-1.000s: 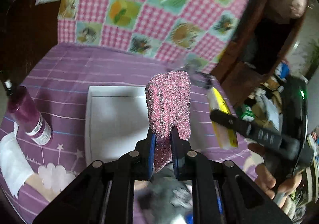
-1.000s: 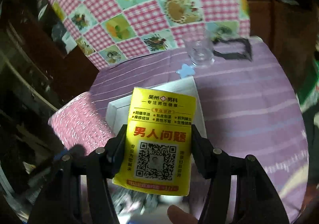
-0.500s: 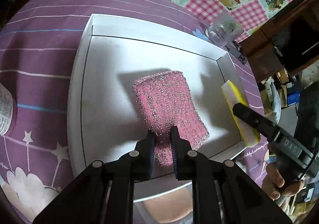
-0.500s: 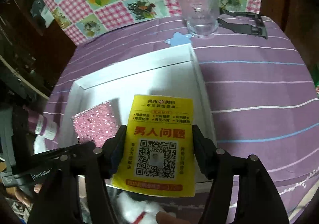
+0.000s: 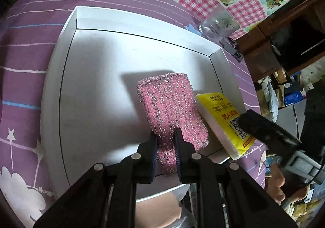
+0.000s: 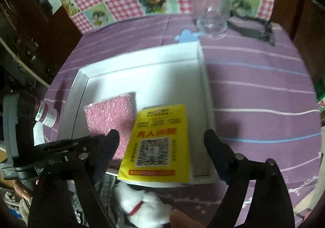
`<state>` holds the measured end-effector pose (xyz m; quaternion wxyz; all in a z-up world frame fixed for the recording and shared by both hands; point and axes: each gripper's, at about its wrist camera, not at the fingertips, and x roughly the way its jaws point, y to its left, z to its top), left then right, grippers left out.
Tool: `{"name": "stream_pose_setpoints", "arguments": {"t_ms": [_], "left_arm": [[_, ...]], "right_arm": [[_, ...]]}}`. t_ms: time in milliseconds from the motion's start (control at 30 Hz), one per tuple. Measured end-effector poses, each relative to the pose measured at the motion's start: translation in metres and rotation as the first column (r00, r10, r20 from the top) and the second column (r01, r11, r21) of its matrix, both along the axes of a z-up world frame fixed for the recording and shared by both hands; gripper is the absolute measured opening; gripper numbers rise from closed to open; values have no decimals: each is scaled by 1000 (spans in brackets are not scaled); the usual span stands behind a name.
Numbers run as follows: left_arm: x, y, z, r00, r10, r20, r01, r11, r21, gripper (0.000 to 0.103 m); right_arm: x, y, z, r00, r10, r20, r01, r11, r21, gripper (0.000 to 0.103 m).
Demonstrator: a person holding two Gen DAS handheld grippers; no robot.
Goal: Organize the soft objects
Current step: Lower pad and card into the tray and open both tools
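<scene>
Left wrist view: left gripper [image 5: 165, 142] is clamped on the pink scrubber [image 5: 172, 110], long axis up-frame, lying in the white tray [image 5: 61, 77] centre-right.

Right wrist view: right gripper [image 6: 160, 136] jaws spread wide, yellow sponge [image 6: 160, 142] between them, probably resting in tray, lower-centre, just beside scrubber.

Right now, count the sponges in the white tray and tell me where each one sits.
2. The pink scrub sponge lies mid-tray, pinched at its near end by the left gripper. The yellow sponge lies beside it toward the tray's right wall, between the right gripper's open fingers.
</scene>
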<state>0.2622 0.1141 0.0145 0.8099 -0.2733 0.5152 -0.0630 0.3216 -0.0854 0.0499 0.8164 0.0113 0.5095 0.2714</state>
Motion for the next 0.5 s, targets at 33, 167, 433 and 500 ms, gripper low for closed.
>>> {"name": "stream_pose_setpoints", "arguments": {"t_ms": [33,167,433,500], "left_arm": [[0,2,0,1000,4,4,-4,1000,-9,15],[-4,11,3,999,37,22,-36,999,-38,15],[-1,3,0,999,25,-23,-25,1000,1,15],[-1,0,2,999,25,-23,-24,999,24,15]], "right_arm": [[0,-2,2,1000,-4,-1,4,1000,8,86],[-1,-7,8,1000,-7,-1,7,999,37,86],[-9,-6,18,1000,17,-24,-16,999,28,40],[-12,0,15,997,60,-47,-57,997,57,37]]}}
